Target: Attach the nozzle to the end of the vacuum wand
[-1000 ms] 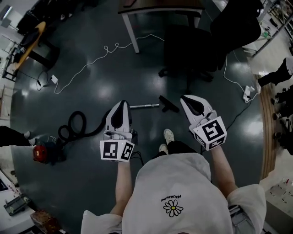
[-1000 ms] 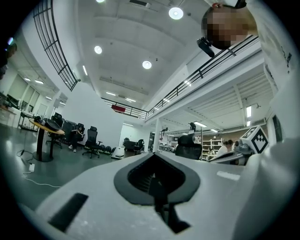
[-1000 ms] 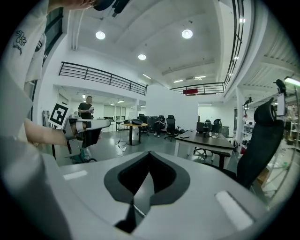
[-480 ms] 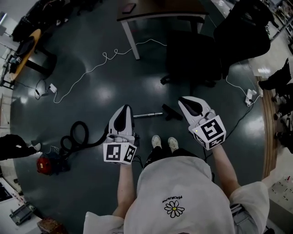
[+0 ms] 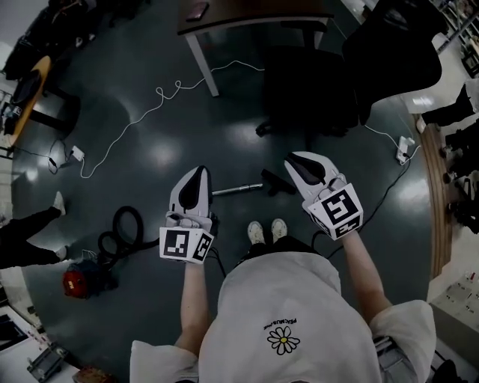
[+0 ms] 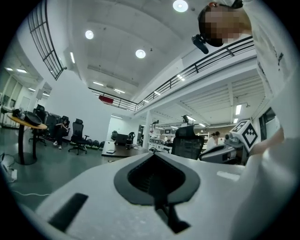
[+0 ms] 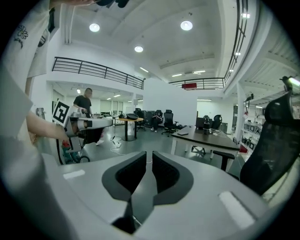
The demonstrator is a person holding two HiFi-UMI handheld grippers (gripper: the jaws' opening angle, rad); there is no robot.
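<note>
A: Listing edges first: what hems us in?

B: A dark-topped table [image 5: 247, 15] on white legs and a black office chair [image 5: 310, 82] stand ahead, and a thin white cable [image 5: 150, 112] loops to the left. The glossy dark floor [image 5: 165, 157] lies open between these and our shoes [image 5: 256, 233].

A: Task items?

B: One slim metal vacuum wand [image 5: 238, 188] lies flat just ahead of our shoes. Its long axis runs crosswise, with the right end toward the black nozzle [image 5: 278, 182]. Whether they touch, we cannot tell. A black hose [image 5: 127, 210] lies coiled at the left.

A: Grippers?

B: The left gripper [image 5: 198, 172] has its jaws closed and empty. The right gripper [image 5: 293, 159] has its jaws opening, with a narrow gap and nothing between them.
</note>
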